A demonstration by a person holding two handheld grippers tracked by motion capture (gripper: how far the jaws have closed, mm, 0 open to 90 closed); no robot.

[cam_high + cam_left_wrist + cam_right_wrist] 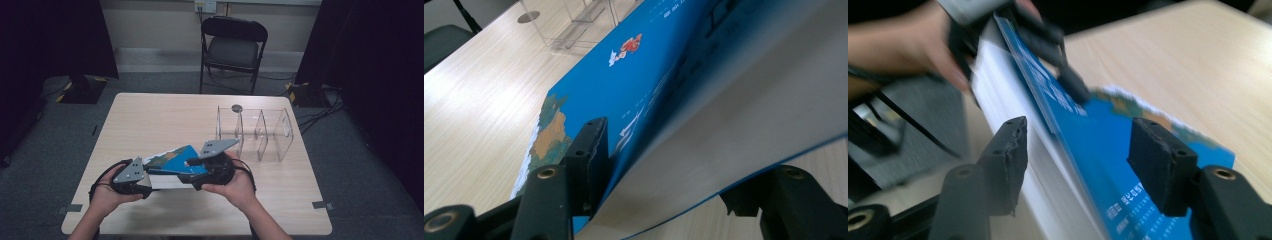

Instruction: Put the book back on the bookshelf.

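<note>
My hands come first at the near edge, holding a blue book (176, 164) tilted just above the pale wood table (165, 120). My left gripper (131, 176) pinches its edge — my right gripper (212, 167) straddles it, jaws spread and off it. Past the table: grey carpet, a black folding chair (232, 47), then a clear divided holder (260, 132) at the table's right.
</note>
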